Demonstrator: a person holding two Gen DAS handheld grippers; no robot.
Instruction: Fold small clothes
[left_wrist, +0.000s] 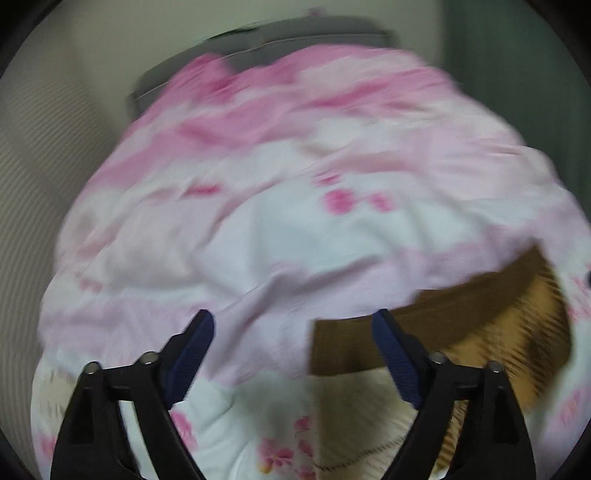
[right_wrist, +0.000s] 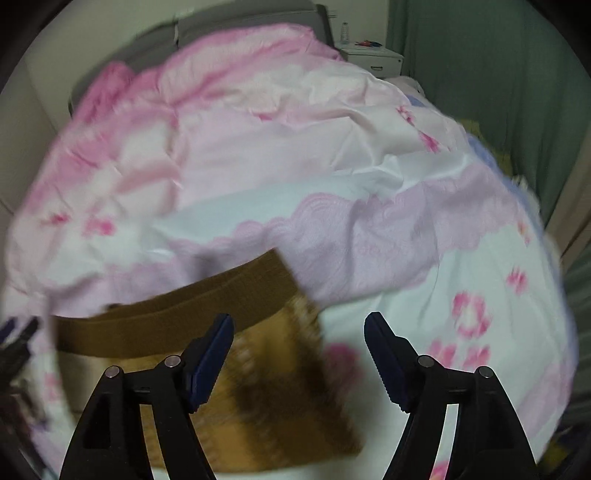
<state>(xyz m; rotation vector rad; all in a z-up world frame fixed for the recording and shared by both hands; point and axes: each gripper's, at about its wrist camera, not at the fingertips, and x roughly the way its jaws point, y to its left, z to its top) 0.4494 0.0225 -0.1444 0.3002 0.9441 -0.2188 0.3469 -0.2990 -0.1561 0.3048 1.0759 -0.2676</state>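
A small brown garment lies on the bed, with a wide brown waistband (left_wrist: 443, 306) and a tan patterned body (right_wrist: 280, 398). In the left wrist view it sits at the lower right, and one corner of it lies between the fingers of my left gripper (left_wrist: 291, 321). That gripper is open and holds nothing. In the right wrist view the waistband (right_wrist: 177, 306) runs across the lower left, under the left finger of my right gripper (right_wrist: 299, 323). The right gripper is also open, hanging above the garment's right edge. Both views are blurred.
A pink and white floral quilt (left_wrist: 295, 221) covers the bed under everything. A grey headboard (right_wrist: 240, 22) stands at the far end, with a white nightstand (right_wrist: 373, 57) and a green curtain (right_wrist: 480, 74) to its right. A dark blurred shape (right_wrist: 14, 343) shows at the left edge.
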